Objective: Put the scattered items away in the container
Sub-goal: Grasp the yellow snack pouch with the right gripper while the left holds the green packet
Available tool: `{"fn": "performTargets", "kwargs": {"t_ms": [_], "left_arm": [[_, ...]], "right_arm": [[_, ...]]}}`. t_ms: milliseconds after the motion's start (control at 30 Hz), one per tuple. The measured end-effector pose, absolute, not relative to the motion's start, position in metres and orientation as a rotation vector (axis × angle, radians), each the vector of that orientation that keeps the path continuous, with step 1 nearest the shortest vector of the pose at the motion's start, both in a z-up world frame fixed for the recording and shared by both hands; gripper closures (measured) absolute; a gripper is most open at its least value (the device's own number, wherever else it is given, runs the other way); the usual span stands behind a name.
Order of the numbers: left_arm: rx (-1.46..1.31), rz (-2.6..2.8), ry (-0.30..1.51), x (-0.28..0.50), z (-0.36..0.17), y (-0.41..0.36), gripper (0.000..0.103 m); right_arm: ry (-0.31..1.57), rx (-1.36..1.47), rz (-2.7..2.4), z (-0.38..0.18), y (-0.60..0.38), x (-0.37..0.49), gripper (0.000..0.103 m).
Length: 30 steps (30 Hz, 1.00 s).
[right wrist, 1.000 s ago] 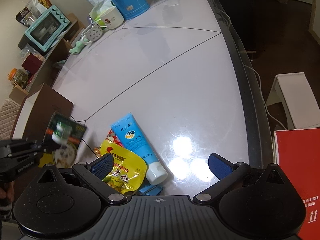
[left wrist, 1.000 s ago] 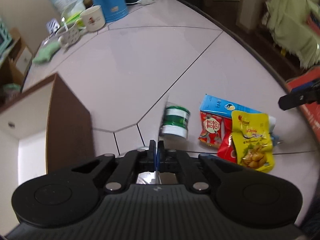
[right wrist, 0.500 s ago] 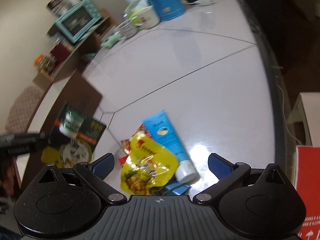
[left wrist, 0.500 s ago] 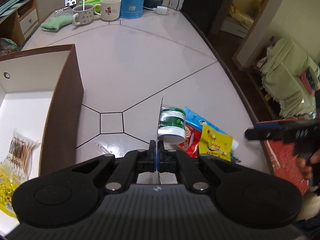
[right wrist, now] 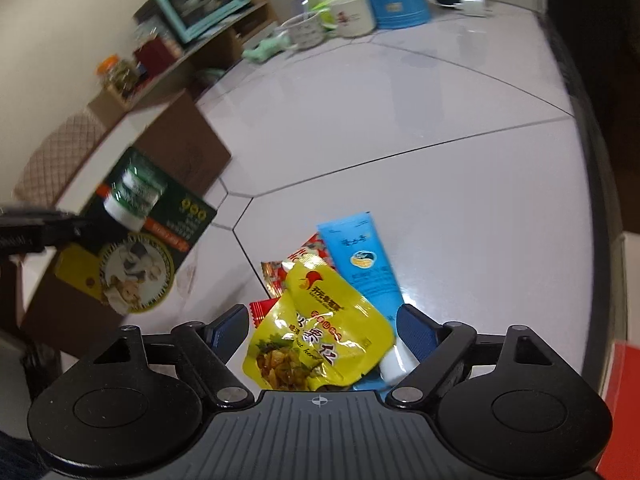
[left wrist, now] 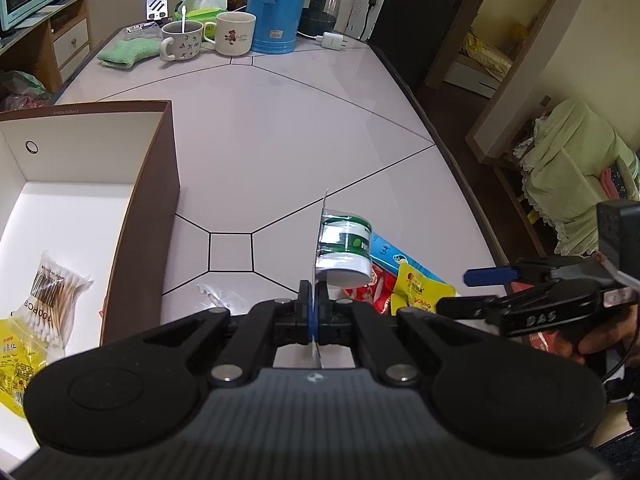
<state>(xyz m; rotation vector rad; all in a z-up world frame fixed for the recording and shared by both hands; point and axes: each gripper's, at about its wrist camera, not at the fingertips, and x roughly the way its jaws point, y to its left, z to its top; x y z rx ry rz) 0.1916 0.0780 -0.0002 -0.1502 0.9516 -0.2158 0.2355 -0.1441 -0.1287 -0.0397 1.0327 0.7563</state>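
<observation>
My left gripper [left wrist: 314,294] is shut on the edge of a blister card with a green-and-white bottle [left wrist: 345,249], held in the air right of the brown box [left wrist: 154,216]; the card also shows in the right wrist view [right wrist: 138,236]. The box holds a cotton swab pack [left wrist: 48,300] and a yellow packet [left wrist: 14,364]. My right gripper [right wrist: 324,334] is open, its fingers on either side of a yellow snack pouch [right wrist: 320,328] that lies on red packets [right wrist: 280,276] and a blue tube [right wrist: 362,260].
Two mugs [left wrist: 208,38], a green cloth [left wrist: 126,52], a blue thermos [left wrist: 276,4] and a charger [left wrist: 330,40] stand at the table's far end. The table's right edge [left wrist: 452,160] drops to the floor. A red carton [right wrist: 624,412] is at my right.
My left gripper has lifted the blister card and swung left, so the box's inside came into view. My right gripper has moved down around the yellow pouch and narrowed its opening.
</observation>
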Motion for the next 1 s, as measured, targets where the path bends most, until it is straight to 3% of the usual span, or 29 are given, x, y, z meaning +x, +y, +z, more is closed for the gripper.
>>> {"fn": "performTargets", "kwargs": {"t_ms": [200,267,300,600,1000], "left_arm": [[-0.16,-0.213,0.953,0.191,-0.001,0.081,0.103],[-0.163,-0.211,0.951,0.19,-0.001,0.082,0.103],[-0.165,-0.21,0.949,0.19,0.0,0.083,0.103],[-0.174,-0.203,0.942,0.186,0.001,0.086,0.103],[-0.16,-0.238,0.925,0.172,0.008,0.083,0.103]], "right_arm": [[1.011,-0.149,0.827,-0.14,-0.126,0.239,0.019],[1.003,-0.163,0.881,-0.139,-0.123,0.238,0.037],[1.009,-0.154,0.919,-0.137,-0.122,0.236,0.038],[1.046,-0.089,0.984,-0.124,-0.131,0.212,0.038],[1.325,0.293,0.73,-0.156,-0.151,0.209,0.038]]}}
